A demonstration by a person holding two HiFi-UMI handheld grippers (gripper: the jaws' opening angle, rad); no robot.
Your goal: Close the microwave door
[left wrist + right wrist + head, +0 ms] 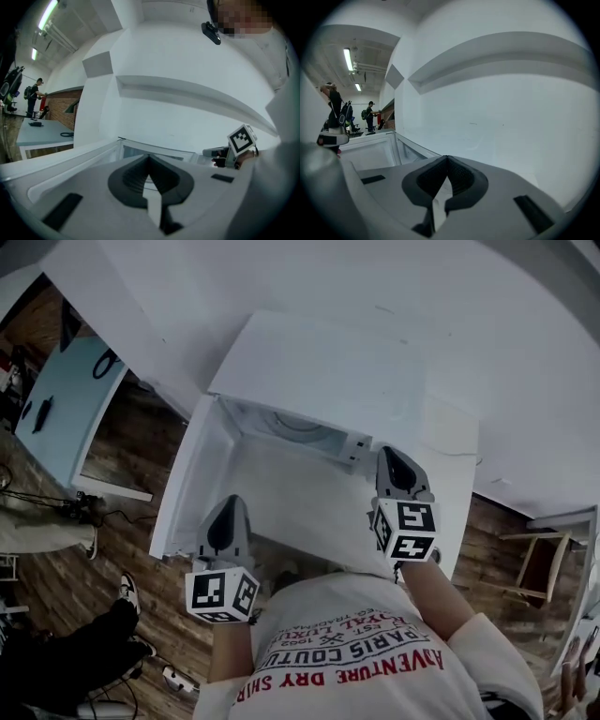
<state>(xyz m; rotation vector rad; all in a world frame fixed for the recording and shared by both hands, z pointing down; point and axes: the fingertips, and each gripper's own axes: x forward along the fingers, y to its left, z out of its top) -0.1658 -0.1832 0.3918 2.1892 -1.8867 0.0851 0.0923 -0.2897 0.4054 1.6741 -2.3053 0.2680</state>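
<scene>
- A white microwave (319, 371) stands against a white wall, seen from above in the head view, with its cavity open toward the person.
- The microwave door (187, 488) is swung wide open at the microwave's left side, standing out from the front toward the person.
- The left gripper (228, 507) hovers just in front of the microwave, near the outer end of the open door. In the left gripper view its jaws are pressed together at the tips with nothing between them.
- The right gripper (394, 457) is at the microwave's front right corner, by the right-hand panel. In the right gripper view its jaws are likewise clenched and empty.
- The person's white shirt (356, 652) with red lettering fills the foreground in front of the microwave.
- A pale blue table (66, 399) stands well to the left of the microwave on a wooden floor (122, 521).
</scene>
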